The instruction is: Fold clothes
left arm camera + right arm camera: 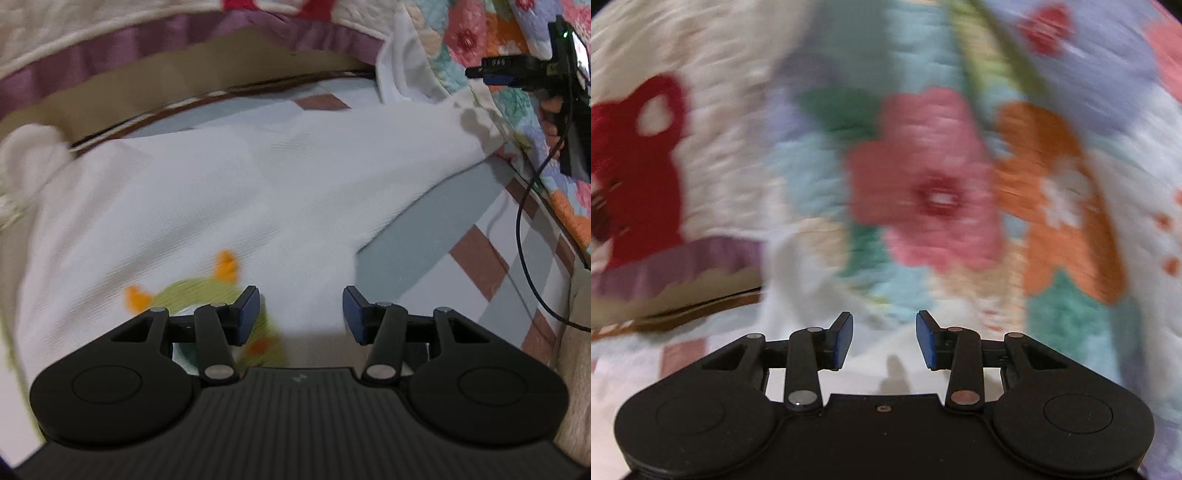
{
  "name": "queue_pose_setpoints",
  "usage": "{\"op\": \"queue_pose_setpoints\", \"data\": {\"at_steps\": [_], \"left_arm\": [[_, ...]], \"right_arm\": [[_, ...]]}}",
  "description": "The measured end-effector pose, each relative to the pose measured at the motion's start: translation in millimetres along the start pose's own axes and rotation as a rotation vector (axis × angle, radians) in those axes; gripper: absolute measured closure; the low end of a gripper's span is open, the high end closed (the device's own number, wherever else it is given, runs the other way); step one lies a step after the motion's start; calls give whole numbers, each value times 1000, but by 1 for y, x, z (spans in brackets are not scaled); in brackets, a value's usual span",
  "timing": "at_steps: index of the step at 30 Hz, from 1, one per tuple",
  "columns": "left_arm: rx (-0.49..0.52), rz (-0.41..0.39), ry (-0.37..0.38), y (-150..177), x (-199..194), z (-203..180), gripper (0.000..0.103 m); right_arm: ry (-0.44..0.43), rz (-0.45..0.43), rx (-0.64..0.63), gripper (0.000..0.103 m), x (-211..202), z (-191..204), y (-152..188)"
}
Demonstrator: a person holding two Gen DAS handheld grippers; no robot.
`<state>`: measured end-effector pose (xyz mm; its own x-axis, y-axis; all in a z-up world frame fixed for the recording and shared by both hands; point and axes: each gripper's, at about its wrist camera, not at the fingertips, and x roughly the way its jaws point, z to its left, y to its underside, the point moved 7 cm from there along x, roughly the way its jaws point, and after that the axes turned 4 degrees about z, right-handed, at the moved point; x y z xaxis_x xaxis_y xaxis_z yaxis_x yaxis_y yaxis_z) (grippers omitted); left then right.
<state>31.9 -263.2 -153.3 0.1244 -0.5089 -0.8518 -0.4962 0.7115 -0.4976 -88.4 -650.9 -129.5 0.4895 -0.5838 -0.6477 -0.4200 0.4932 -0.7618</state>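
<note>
From the left wrist we see our left gripper [301, 314] with its jaws spread and nothing between them, poised over a white garment [221, 192] with a green and orange print [207, 291], which lies spread flat on a checked sheet [480, 236]; its far right corner rises toward the flowered quilt [476, 40], where our right gripper [517, 68] shows at the edge. From the right wrist, badly blurred, our right gripper [884, 338] also stands open and empty, facing the flowered quilt [923, 177] close ahead, with white cloth [871, 365] just beneath its fingertips.
</note>
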Motion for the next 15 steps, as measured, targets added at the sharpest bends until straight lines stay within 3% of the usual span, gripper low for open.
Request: {"op": "queue_pose_setpoints", "data": {"at_steps": [5,8,11,15], "left_arm": [[-140,-40,-84,36,-46,60,50],[-250,-41,-227,74,-79,116,50],[-365,-46,-384,115,-116,174,50],[-619,-100,-486,175,-159,237,49]], "right_arm": [[-159,52,-64,57,-7,52,12],[-264,77,-114,57,-14,86,21],[-281,51,-258,56,-31,122,31],[-323,90,-372,55,-48,163,54]]}}
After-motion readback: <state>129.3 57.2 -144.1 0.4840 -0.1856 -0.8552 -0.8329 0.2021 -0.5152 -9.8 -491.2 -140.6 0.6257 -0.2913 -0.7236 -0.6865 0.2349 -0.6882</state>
